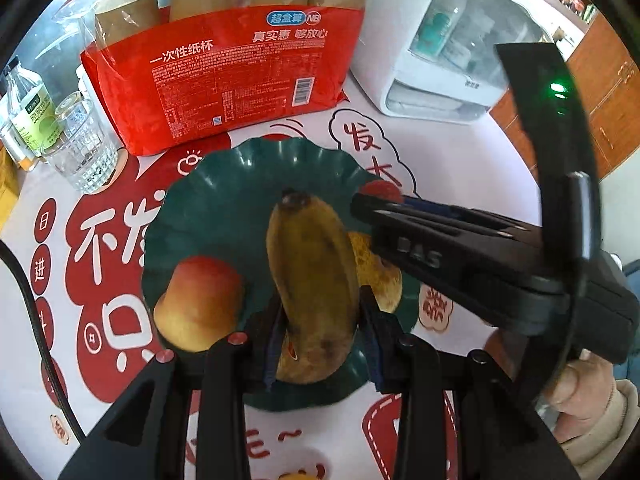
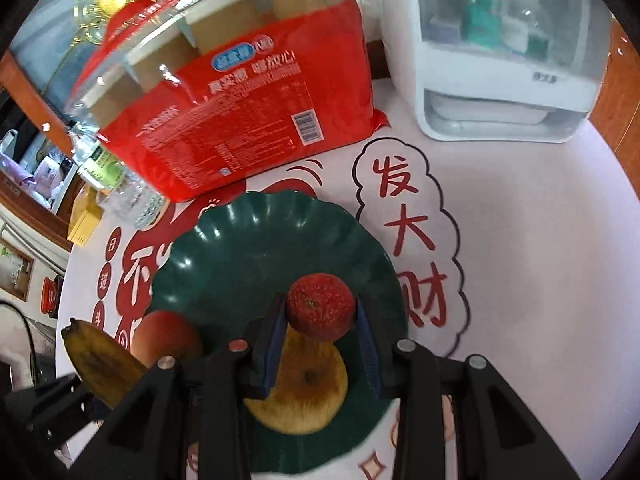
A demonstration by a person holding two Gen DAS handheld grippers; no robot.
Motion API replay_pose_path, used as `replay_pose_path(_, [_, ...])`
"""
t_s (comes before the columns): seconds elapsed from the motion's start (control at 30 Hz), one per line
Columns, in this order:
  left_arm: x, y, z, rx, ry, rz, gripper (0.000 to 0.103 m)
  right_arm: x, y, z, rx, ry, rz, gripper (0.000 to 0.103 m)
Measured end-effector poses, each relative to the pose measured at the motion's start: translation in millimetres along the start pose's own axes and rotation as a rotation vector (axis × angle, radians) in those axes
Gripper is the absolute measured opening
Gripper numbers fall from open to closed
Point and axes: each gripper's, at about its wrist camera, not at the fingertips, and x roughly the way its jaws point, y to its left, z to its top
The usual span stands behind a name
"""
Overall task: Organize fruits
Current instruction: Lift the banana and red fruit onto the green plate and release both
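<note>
A dark green fluted plate [image 1: 240, 184] [image 2: 240, 240] lies on a red and white printed tablecloth. On it rest a red-yellow mango [image 1: 200, 300] [image 2: 168, 336] and a yellow-brown pear [image 1: 380, 276] [image 2: 300, 392]. My left gripper [image 1: 324, 332] is shut on a spotted yellow banana [image 1: 312, 280] [image 2: 100, 360], held above the plate. My right gripper [image 2: 320, 320] [image 1: 360, 204] is shut on a small bumpy red fruit [image 2: 322, 306] [image 1: 382, 192], hanging just over the pear.
Behind the plate lies a red pack of paper cups [image 1: 240, 92] [image 2: 256, 120]. A glass tumbler [image 1: 82, 148] and a bottle [image 1: 28, 112] stand at the left, a white appliance [image 1: 460, 52] [image 2: 500, 80] at the back right. A black cable [image 1: 36, 320] runs along the left. A hand [image 1: 580, 384] holds the right gripper.
</note>
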Motion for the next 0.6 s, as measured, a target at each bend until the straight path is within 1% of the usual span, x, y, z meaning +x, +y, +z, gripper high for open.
replay_pose_path(0.13, [5, 5, 2, -0.029, -0.009, -0.014, 0.035, 16, 11, 5, -0.037, 0.021, -0.019, 0.034])
replay_pose_path(0.2, [7, 8, 1, -0.033, -0.012, 0.002, 0.04, 23, 12, 6, -0.037, 0.032, -0.043, 0.035])
replay_pose_path(0.27, [7, 10, 0, -0.034, -0.016, 0.022, 0.055, 28, 7, 8, -0.015, 0.049, -0.044, 0.035])
replay_pose_path(0.37, [2, 15, -3, -0.039, -0.032, 0.038, 0.058, 39, -3, 10, 0.024, 0.097, -0.017, 0.036])
replay_pose_path(0.4, [0, 16, -4, -0.041, -0.035, 0.037, 0.059, 40, -4, 9, 0.026, 0.102, -0.012, 0.036])
replay_pose_path(0.53, [-9, 22, -8, -0.063, -0.044, 0.054, 0.068, 39, -1, 5, 0.008, 0.104, -0.008, 0.037])
replay_pose_path(0.6, [-15, 24, -10, -0.073, -0.048, 0.059, 0.069, 37, 2, 4, -0.004, 0.103, 0.001, 0.04])
